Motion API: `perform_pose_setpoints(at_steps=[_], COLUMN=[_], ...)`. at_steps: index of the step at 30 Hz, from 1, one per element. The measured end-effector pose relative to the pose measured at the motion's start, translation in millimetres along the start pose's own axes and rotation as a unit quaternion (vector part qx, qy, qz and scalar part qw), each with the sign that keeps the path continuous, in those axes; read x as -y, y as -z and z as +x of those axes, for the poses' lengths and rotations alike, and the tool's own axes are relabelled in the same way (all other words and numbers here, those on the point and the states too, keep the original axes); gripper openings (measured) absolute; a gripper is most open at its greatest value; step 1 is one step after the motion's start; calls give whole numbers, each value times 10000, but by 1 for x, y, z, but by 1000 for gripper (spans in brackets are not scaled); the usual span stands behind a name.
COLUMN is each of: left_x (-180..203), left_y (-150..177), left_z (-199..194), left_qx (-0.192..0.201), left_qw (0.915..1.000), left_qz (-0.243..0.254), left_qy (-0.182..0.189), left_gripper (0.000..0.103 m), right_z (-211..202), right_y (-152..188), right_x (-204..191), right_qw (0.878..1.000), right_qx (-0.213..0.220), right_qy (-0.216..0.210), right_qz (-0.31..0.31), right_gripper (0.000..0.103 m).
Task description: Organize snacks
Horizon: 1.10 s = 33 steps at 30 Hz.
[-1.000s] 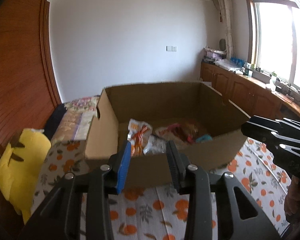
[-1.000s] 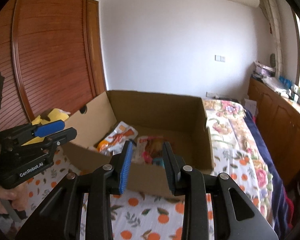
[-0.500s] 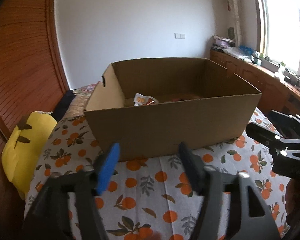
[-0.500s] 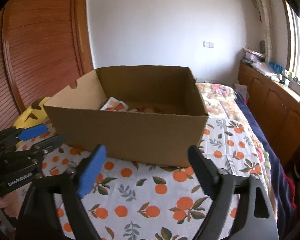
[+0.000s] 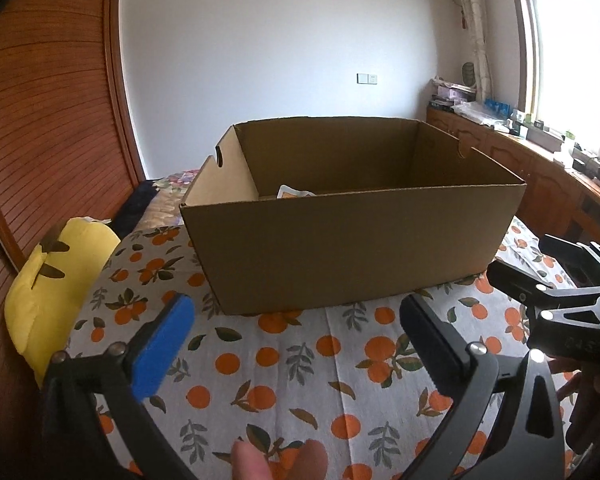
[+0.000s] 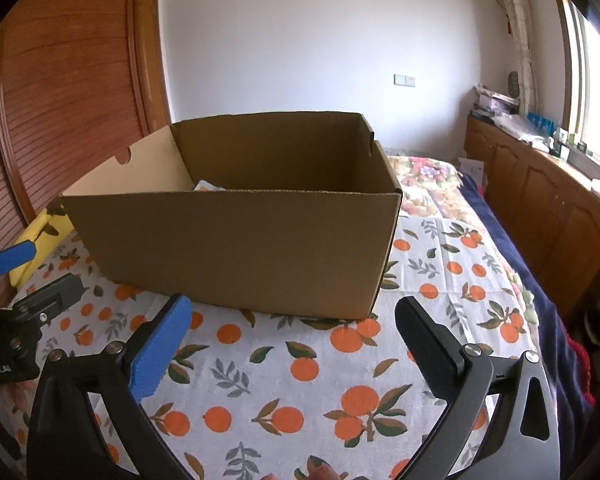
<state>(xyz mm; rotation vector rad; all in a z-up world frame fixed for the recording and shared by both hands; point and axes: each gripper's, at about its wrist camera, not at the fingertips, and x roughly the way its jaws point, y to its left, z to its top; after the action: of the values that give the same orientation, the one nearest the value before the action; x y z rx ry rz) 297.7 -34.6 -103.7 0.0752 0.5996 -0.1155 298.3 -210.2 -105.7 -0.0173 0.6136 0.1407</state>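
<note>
An orange-print bedsheet (image 5: 300,364) fills the lower half. A yellow plush pillow (image 5: 56,280) lies at nine o'clock beside the slatted wooden wardrobe (image 5: 40,120). Wooden cabinets (image 6: 540,200) run under the window (image 5: 572,60) at three o'clock.

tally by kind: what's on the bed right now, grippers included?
Cardboard box: 1
Snack packets showing over the box rim: 1; any others are hidden
Yellow plush pillow: 1
Grippers: 2, left gripper and right gripper, jaws just opened, nothing between them
Total: 5
</note>
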Motion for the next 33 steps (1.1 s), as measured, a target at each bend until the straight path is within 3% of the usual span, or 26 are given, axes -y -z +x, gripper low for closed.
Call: perform_pose_setpoints(at_steps=[9, 33], left_x=[-8, 3], left_y=[1, 19], left_z=[-38, -210], left_qx=[61, 767], left_qw=[9997, 9969], left_qz=[-223, -150], left_qy=[-113, -57], left_gripper=[103, 103], right_z=[-33, -232], right_y=[-1, 16], right_x=[1, -16], right_qw=[9999, 9954], right_qx=[109, 935], right_qy=[99, 174], right_qz=[22, 137], right_gripper=[103, 103])
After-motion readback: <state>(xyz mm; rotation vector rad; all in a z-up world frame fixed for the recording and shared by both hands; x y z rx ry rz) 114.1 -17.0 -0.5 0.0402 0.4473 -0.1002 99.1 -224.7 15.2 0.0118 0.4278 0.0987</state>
